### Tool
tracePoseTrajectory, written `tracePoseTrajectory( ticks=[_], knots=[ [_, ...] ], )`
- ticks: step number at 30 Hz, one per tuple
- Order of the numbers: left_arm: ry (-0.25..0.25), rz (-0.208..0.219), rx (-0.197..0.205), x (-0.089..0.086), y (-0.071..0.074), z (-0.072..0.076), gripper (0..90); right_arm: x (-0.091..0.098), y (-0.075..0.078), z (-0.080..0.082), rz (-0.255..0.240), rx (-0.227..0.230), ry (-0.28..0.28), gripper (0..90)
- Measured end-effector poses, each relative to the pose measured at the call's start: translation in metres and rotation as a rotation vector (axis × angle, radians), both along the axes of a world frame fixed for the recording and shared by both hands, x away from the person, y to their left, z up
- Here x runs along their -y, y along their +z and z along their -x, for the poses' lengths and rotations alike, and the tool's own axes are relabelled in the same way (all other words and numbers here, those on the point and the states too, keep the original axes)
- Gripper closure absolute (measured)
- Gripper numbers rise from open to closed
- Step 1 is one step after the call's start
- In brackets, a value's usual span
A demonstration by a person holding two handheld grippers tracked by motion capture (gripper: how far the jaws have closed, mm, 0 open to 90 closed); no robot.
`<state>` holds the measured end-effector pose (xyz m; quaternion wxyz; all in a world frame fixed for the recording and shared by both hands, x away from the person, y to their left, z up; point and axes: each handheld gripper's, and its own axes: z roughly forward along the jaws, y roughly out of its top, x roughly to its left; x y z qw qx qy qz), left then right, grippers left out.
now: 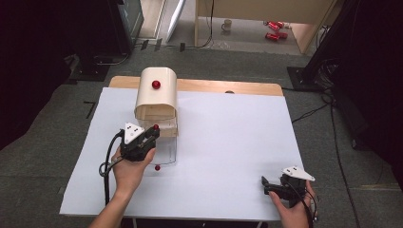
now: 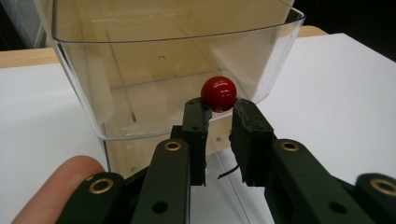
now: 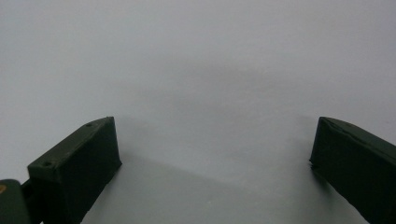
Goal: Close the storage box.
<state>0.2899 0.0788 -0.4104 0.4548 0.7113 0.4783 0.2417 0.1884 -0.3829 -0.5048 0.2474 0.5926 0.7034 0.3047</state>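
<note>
**Now my left gripper pinches the red knob of the clear drawer**

Now I see, in the left gripper view, my left gripper closed on the red knob. The two black jaws stand close together, and the ball sits right between their tips, a little above them, with both pads pressing its lower half. Behind the knob, just past the jaw tips, is the front wall of the clear drawer, and the knob is fixed on this wall. Through the plastic I can see the bottom of the drawer and the wooden edge of the table behind it.

From the high view the same gripper points toward the cream box, which stands directly ahead of the jaws. The drawer lies on the white sheet in front of this box. A second red knob sits on the top of the box, beyond the jaws, and one more small red ball shows at the near end of the clear plastic.

My right gripper rests low on the white sheet, well apart from the drawer. In the right gripper view its jaws stand wide apart, with the bare white sheet between them.
</note>
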Motion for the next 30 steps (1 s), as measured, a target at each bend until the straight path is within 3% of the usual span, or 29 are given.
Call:
tracePoseTrajectory(
  ticks=[6, 13, 24, 30],
  knots=[
    [0.003, 0.003, -0.009, 0.001, 0.001, -0.010, 77.0, 0.000, 0.000, 0.000, -0.001, -0.001, -0.001, 0.9],
    [0.013, -0.007, -0.004, 0.001, 0.000, -0.009, 76.1, 0.000, 0.000, 0.000, 0.000, -0.001, 0.000, 0.9],
    [0.010, -0.008, -0.008, -0.007, -0.001, 0.015, 50.6, 0.000, 0.000, 0.000, -0.001, -0.003, -0.001, 0.9],
    [0.013, -0.009, -0.009, -0.010, 0.000, 0.030, 31.2, 0.000, 0.000, 0.000, 0.000, -0.002, -0.002, 0.9]
  ],
)
